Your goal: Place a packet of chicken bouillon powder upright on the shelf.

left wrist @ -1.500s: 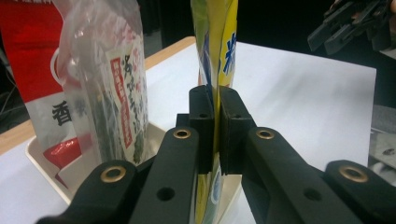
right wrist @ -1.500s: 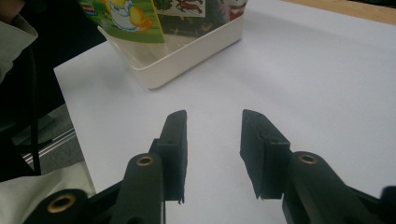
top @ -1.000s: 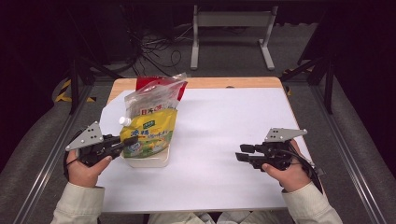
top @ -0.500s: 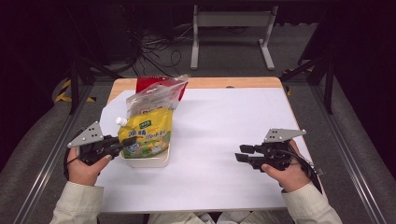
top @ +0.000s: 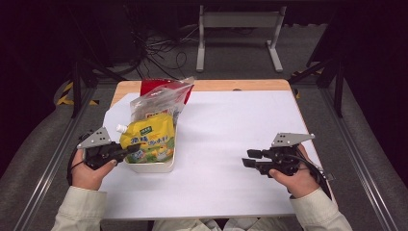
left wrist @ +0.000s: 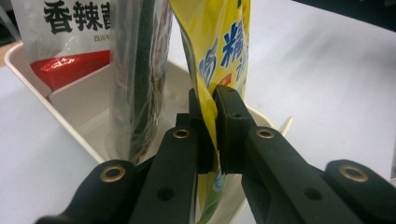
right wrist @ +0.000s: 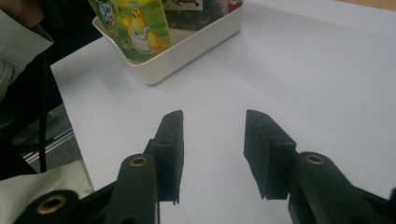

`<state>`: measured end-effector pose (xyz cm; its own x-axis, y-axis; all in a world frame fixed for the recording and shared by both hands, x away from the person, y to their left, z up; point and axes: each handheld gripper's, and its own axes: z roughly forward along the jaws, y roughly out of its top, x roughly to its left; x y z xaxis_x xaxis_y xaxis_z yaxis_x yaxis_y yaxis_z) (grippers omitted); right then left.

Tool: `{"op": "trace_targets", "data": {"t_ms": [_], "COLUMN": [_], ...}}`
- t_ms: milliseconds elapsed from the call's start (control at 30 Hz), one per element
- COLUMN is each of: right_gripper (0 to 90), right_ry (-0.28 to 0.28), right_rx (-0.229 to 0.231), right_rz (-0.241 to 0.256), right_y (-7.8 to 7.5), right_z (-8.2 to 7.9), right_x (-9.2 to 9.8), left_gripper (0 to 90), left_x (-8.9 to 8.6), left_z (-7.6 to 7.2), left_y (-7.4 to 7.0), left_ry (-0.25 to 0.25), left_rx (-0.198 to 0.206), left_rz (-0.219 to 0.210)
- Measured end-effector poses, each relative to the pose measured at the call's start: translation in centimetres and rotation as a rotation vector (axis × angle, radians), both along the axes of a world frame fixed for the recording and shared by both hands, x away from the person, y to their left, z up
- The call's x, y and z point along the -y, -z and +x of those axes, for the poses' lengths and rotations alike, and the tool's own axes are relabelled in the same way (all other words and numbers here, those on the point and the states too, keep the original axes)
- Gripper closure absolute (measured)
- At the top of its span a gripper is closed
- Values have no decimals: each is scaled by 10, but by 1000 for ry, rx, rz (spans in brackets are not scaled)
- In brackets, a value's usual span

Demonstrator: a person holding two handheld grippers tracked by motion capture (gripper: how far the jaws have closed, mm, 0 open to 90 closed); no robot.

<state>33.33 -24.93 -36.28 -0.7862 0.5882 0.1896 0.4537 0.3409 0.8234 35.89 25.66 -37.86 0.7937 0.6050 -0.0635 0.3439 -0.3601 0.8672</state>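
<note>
Left gripper [left wrist: 210, 135] pinches the yellow pouch [top: 146, 139] by its thin edge, which may slip; right gripper [right wrist: 212, 149] wide, idle.

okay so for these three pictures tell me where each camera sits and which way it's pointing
High view: above the person's side, looking forward and down on the table; both forearms, left gripper, right gripper.
Left gripper view: on the left gripper, looking along jaws shut on the yellow pouch in the white tray.
Right gripper view: on the right gripper, jaws apart, facing across the table; a sleeve at left.
Shared: pouch and tray.
</note>
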Motion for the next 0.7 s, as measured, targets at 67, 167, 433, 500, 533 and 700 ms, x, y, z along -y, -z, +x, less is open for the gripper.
{"op": "trace_targets", "data": {"t_ms": [67,167,433,500,533,700], "right_gripper": [575,574,570,568,567,557], "right_ry": [2,4,9,10,9,13], "right_rx": [-4,-4,-7,-7,-7,-6], "right_rz": [0,2,2,1,3,7], "right_y": [0,0,0,0,0,-1], "right_z": [0,0,1,1,1,2], "right_x": [0,0,3,3,3,5], "left_gripper": [859,858,845,816,802,636], "left_x": [0,-1,-4,-5,-6,-6], "left_z": [0,2,4,4,3,-4], "left_y": [1,3,6,7,7,4], "left_ry": [-19,-47,-87,-92,-95,-115], "left_rx": [-16,-21,-65,-58,-59,-39], "left_rz": [6,27,-20,-25,-36,-64]}}
